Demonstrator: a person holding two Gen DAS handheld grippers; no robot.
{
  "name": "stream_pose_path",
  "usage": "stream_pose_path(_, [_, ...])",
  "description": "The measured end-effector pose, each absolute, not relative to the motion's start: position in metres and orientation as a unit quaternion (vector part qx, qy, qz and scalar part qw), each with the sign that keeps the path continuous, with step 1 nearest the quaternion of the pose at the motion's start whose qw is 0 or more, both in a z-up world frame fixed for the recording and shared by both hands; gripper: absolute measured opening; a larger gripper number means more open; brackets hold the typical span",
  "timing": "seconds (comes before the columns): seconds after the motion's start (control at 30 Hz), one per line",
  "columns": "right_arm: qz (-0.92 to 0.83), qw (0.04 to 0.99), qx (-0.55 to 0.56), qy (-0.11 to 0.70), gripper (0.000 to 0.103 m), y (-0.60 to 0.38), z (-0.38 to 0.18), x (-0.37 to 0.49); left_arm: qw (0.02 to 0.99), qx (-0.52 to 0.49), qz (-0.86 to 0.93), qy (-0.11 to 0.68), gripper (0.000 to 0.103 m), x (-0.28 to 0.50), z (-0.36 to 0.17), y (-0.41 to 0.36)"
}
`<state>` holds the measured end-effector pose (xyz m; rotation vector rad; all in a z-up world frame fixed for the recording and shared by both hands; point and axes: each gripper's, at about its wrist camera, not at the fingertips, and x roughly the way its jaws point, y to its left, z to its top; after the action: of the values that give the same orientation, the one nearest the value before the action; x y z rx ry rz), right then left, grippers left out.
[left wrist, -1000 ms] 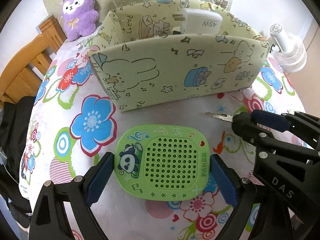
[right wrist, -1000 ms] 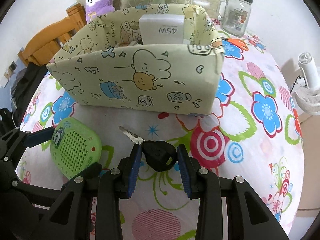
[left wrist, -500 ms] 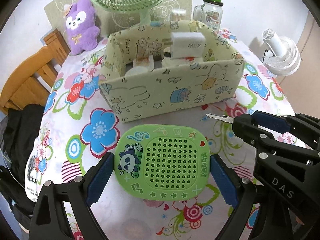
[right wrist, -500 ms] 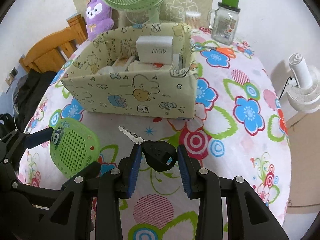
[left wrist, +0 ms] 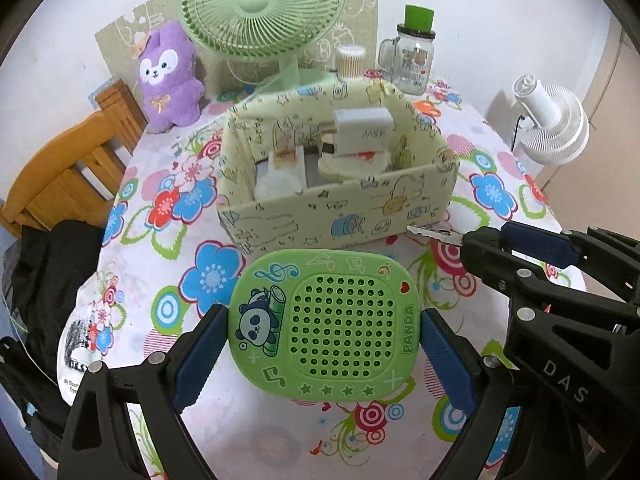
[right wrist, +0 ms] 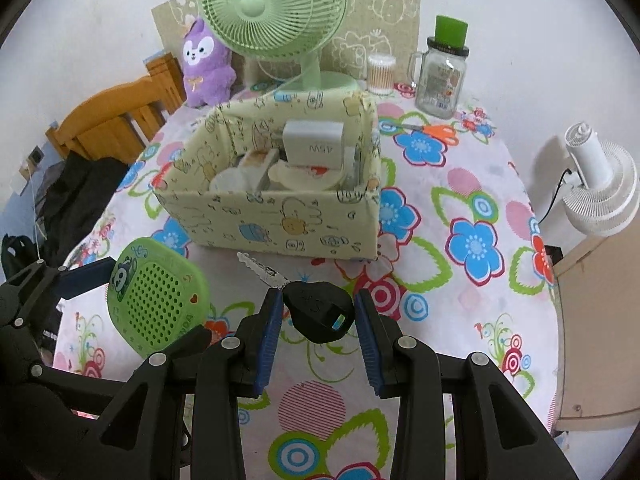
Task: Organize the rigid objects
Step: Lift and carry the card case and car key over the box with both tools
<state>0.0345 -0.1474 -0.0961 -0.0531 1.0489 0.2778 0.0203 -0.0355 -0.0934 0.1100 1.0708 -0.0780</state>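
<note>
My left tongs (left wrist: 324,344) pinch the green panda speaker (left wrist: 325,322) by its two short sides, and the speaker is held flat above the flowered counter (left wrist: 160,248), in front of the cartoon-printed box (left wrist: 340,216). My right tongs (right wrist: 316,316) are pressed on the black head of a car key (right wrist: 318,310), and its metal blade points forward and to the left, toward the near wall of the box, without touching it. In the right wrist view the speaker (right wrist: 154,294) is at the left of the key, near but apart. The box stands open on the counter, and inside it I see a white charger (right wrist: 314,146) marked 45W and some pale packets. Behind the box are a green fan (right wrist: 272,8), a purple plush toy (right wrist: 206,64) and a glass jar with green lid (right wrist: 440,72)
</note>
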Motion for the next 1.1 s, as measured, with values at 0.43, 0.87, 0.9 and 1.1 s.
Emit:
stream_pose_path(0.43, [0.128, 0.863, -0.01, 0.489, 0.039, -0.151, -0.068, 0.04, 0.868, 0.061, -0.031, 0.492, 0.095, 0.026, -0.064, -0.037])
stream_pose_path(0.87, [0.141, 0.867, 0.005, 0.478, 0.039, -0.146, -0.054, 0.061, 0.875, 0.052, -0.025, 0.482, 0.095, 0.044, -0.049, -0.031])
stream_pose_path(0.9, [0.142, 0.867, 0.005, 0.478, 0.039, -0.146, -0.054, 0.063, 0.875, 0.052, -0.024, 0.481, 0.095, 0.046, -0.05, -0.031])
stream_pose_path(1.1, [0.143, 0.865, 0.005, 0.48, 0.039, -0.145, -0.057, 0.081, 0.875, 0.056, -0.024, 0.481, 0.095, 0.064, -0.051, -0.032])
